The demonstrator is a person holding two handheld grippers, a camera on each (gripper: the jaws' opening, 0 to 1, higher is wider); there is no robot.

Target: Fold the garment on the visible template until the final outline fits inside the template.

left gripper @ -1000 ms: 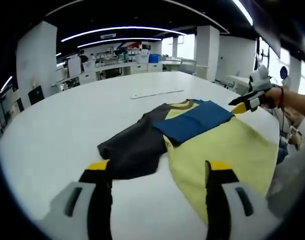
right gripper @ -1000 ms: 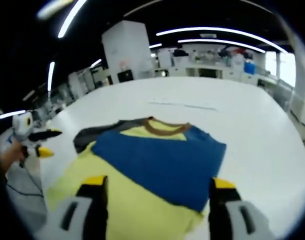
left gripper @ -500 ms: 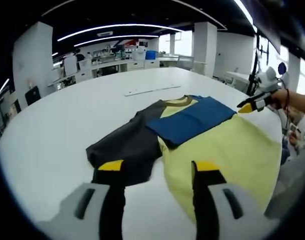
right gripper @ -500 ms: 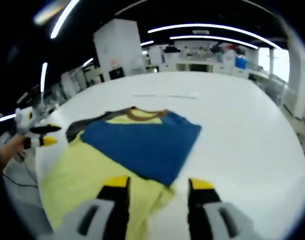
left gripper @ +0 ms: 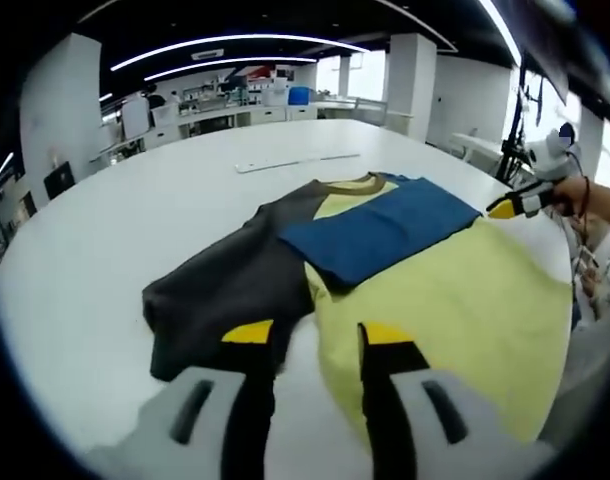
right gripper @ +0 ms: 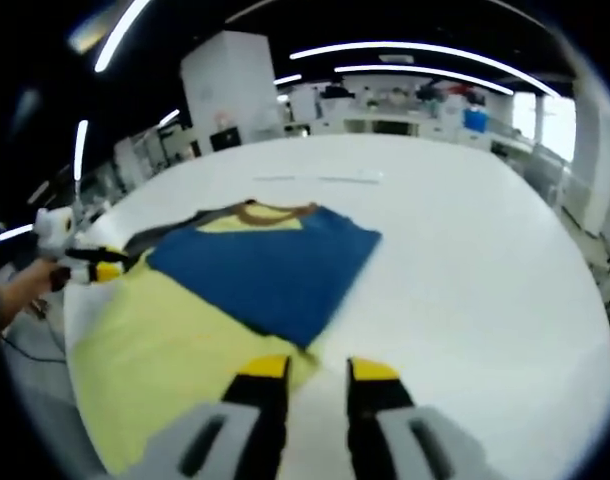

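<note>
Shirt [left gripper: 385, 270] spread flat on white worktop [left gripper: 105, 240] — just ahead of left tool [left gripper: 310, 335] and right tool [right gripper: 312, 368], both narrowly open, holding nothing. Risk: pinching worktop, missing hem.

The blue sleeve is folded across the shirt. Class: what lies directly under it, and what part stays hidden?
The blue sleeve lies on the yellow body of the shirt, just below the brown collar. The yellow chest area beneath the sleeve is covered and cannot be seen.
</note>
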